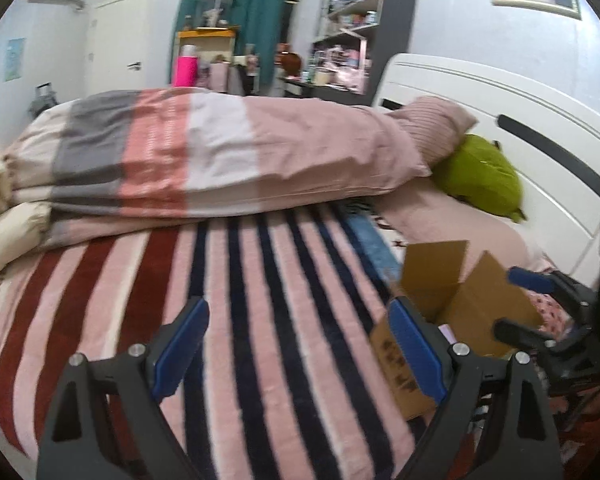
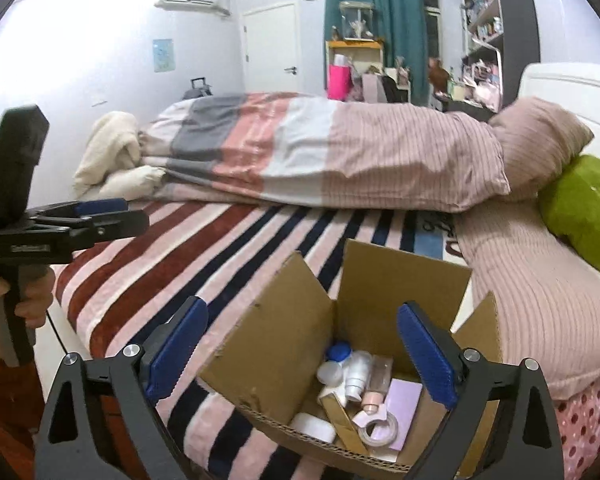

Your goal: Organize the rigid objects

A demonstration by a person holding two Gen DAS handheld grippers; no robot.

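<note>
An open cardboard box sits on a striped blanket on a bed, holding small bottles, a roll of clear tape and a lilac card. The right gripper hovers above the box, fingers wide apart and empty. The left gripper hangs over the blanket beside the box, fingers also spread and empty.

Even, cool indoor light fills my bedroom; the wall glares white, perhaps overexposed. Fisheye edges bow and vignette; my left view smears with blur.
</note>
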